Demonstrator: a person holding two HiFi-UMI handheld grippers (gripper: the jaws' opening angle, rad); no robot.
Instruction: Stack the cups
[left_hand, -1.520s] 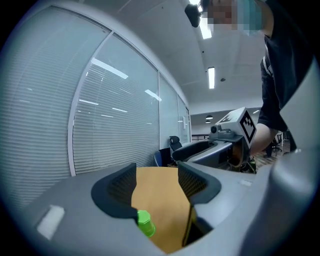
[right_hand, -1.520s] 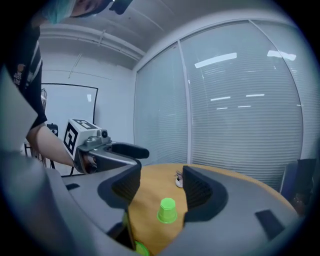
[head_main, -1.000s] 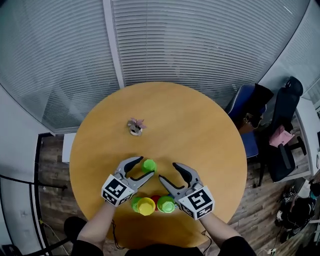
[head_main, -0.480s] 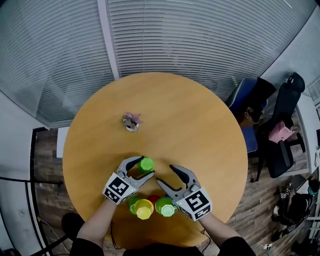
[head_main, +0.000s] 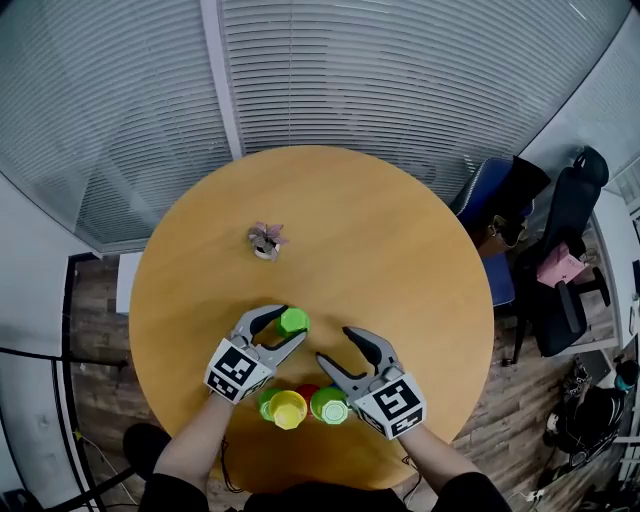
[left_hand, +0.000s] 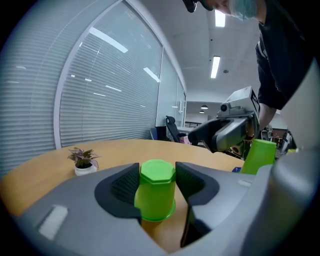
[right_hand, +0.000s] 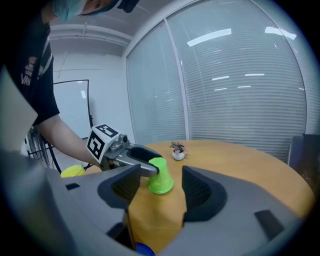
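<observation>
Now the left gripper (head_main: 290, 324) has its fingers (left_hand: 122, 187) closing around the upturned green cup (left_hand: 156, 192). The cup stands mouth-down on the surface (head_main: 400, 260), square between the pads. The pads look all but on its walls, with a sliver of gap on one side, so I judge the cup is not yet held.

To do this well, the squeeze should land on the upper half of the cup and stay gentle. The thin tapered wall will likely buckle or squirt out under a hard pinch. The lift should then go straight up before it is carried across.

The right gripper (head_main: 333, 343) waits just beside that cup on the person's right. Its fingers are spread wide with nothing between them.

The other cups cluster on the person's side of the upturned cup: a yellow cup (head_main: 289, 409), a second green cup (head_main: 329, 405) and a red cup (head_main: 307, 392). A small potted plant (head_main: 266, 241) sits well beyond the upturned cup, away from the person.

The red cup is mostly hidden between its neighbours, and the marker cubes cover parts of the cluster. I cannot tell how many cups are already nested there. A blue thing at the bottom edge of the right gripper view is cut off and unidentifiable.
</observation>
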